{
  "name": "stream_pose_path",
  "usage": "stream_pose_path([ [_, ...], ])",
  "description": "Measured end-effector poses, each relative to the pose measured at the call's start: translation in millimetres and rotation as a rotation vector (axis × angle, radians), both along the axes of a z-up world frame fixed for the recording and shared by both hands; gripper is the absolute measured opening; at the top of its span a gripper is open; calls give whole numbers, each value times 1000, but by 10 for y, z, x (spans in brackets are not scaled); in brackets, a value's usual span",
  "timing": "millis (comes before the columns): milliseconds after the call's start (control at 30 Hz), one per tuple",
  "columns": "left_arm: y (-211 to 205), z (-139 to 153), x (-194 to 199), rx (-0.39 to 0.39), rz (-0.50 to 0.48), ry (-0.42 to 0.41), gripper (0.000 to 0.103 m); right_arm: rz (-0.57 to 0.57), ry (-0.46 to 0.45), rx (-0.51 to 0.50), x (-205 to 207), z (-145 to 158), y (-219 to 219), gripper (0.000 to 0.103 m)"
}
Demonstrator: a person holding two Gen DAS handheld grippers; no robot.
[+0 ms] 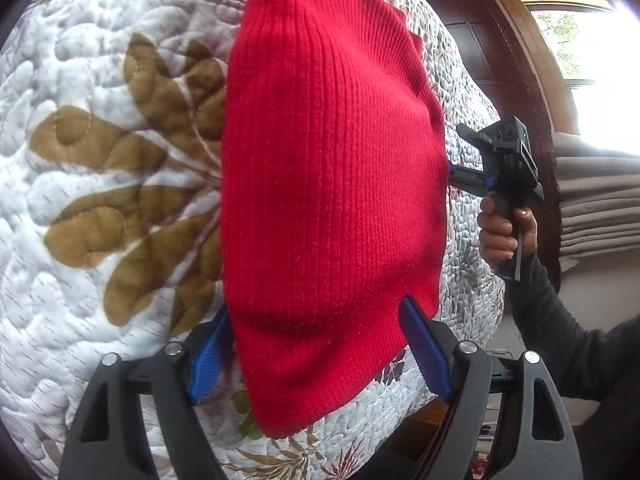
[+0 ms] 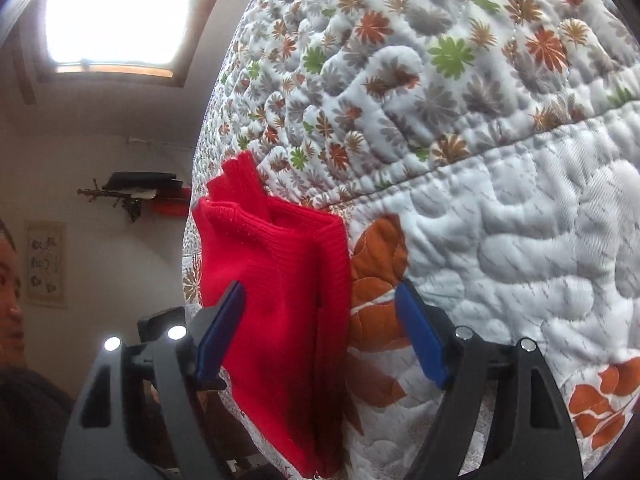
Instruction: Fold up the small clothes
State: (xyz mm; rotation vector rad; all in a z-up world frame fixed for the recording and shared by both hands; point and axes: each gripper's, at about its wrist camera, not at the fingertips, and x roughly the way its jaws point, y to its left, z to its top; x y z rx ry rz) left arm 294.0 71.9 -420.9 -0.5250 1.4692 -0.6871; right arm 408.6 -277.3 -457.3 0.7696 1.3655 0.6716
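Note:
A red ribbed knit garment point(image 1: 332, 180) lies folded on a quilted floral bedspread point(image 1: 100, 160). My left gripper point(image 1: 316, 344) is open, with its blue pads on either side of the garment's near end. In the left wrist view a hand holds my right gripper point(image 1: 454, 172), whose tips are at the garment's right edge. In the right wrist view the folded red garment point(image 2: 276, 280) shows stacked layers. My right gripper point(image 2: 320, 328) is open around its near edge. One blue pad is over the knit, the other over the bedspread point(image 2: 500, 240).
Dark wooden panels point(image 1: 500, 40), a bright window point(image 1: 592, 60) and a stack of folded grey fabric point(image 1: 600, 200) lie beyond the bed. The right wrist view shows a window point(image 2: 112, 8), a wall shelf point(image 2: 136, 192), a small poster point(image 2: 46, 264) and a person at the left edge.

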Motion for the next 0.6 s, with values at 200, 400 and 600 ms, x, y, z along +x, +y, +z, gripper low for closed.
stream_pose_path([
  [200,62,-45,14,-22,0,4,81,11,0,-19,117,2,-171,68],
  [400,47,-115,2,-80,-22,3,89,77,-9,-7,96,47,66,89],
  [600,20,-245,-9,-269,-35,33,89,109,-31,39,151,24,186,92],
])
